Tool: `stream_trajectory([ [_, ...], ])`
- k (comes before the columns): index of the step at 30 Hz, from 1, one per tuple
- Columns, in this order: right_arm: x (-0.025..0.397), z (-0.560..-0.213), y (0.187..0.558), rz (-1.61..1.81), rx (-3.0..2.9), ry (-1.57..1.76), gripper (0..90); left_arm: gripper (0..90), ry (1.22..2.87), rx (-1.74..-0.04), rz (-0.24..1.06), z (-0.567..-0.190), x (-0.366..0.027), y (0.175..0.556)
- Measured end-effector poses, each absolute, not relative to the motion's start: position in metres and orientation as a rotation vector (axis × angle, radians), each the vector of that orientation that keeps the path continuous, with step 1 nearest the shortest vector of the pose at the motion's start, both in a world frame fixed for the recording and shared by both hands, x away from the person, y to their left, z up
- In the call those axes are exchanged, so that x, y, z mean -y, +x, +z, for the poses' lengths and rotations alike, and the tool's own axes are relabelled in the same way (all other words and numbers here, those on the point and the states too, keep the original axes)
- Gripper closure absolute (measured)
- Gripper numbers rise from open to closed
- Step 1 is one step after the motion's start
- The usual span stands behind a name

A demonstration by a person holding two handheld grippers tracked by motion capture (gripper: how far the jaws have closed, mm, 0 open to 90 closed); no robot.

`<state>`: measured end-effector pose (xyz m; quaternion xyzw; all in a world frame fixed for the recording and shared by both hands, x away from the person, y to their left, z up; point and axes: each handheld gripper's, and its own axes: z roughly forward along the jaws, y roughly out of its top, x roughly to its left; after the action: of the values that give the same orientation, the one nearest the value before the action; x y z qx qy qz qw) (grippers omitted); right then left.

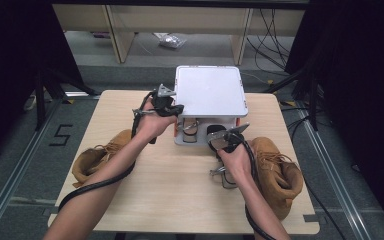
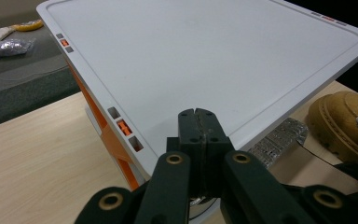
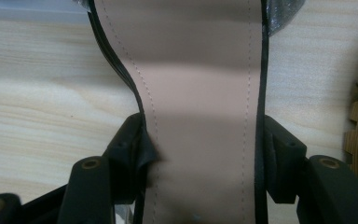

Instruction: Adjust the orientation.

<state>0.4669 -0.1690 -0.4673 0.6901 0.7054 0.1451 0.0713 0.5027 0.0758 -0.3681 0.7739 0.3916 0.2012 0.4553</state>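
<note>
- A flat shoe with a pale pink-beige insole and black edging [image 3: 200, 107] sits between the jaws of the right gripper [image 1: 223, 141]. In the right gripper view the jaws press against both of its sides, about as far apart as the shoe is wide, so the hold looks firm.
- In the high view this gripper hovers just in front of a white shoe box with orange sides [image 1: 210, 92], at the far middle of the wooden table [image 1: 180, 190]. The shoe points toward the box's open lower front.
- The left gripper [image 2: 199, 128] has its jaws fully closed with nothing between them. Its tip rests at the near edge of the box's white lid [image 2: 205, 60].
- Judged from this, the work is partway through: one shoe is held and appears about to go into the box, or has just come out; which one cannot be told.
- Dark shapes, perhaps more shoes, lie inside the box opening [image 1: 192, 131], too small to identify.
- Two tan boots lie on the table, one at the left [image 1: 100, 157] and one at the right [image 1: 280, 175], untouched.
- A glittery silver item [image 2: 279, 140] lies beside the box; what it is stays unclear.
- The shoe's toe and heel are cut off in the right gripper view.
</note>
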Motion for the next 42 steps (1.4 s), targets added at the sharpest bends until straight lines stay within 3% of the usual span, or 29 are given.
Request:
stream_trajectory([
  [20,0.170,-0.470,0.468,0.454,-2.065,2.117,40.6,89.6,1.900,-0.969,0.498,-0.369,-0.076,0.502],
  [23,0.172,-0.465,0.465,0.470,-2.083,2.081,36.7,89.6,1.900,-0.970,0.497,-0.369,-0.076,0.502],
  [28,0.181,-0.442,0.450,0.546,-2.110,2.025,37.7,89.6,1.899,-0.972,0.500,-0.369,-0.075,0.502],
  [29,0.184,-0.429,0.439,0.591,-2.082,2.032,43.5,89.6,1.900,-0.972,0.503,-0.369,-0.075,0.502],
  [30,0.184,-0.429,0.439,0.591,-2.082,2.032,43.5,89.6,1.900,-0.972,0.503,-0.369,-0.075,0.502],
  [31,0.189,-0.420,0.427,0.645,-2.099,1.982,52.5,89.6,1.900,-0.970,0.507,-0.369,-0.075,0.502],
  [33,0.192,-0.414,0.418,0.676,-2.094,1.982,60.0,89.6,1.896,-0.971,0.509,-0.369,-0.075,0.501],
  [34,0.192,-0.414,0.418,0.676,-2.094,1.982,60.0,89.6,1.896,-0.971,0.509,-0.369,-0.075,0.501],
  [35,0.199,-0.411,0.408,0.677,-2.124,1.957,67.1,89.6,1.898,-0.971,0.504,-0.369,-0.075,0.502],
  [42,0.211,-0.418,0.389,0.713,-2.194,1.857,79.0,89.6,1.902,-0.971,0.497,-0.369,-0.076,0.502],
])
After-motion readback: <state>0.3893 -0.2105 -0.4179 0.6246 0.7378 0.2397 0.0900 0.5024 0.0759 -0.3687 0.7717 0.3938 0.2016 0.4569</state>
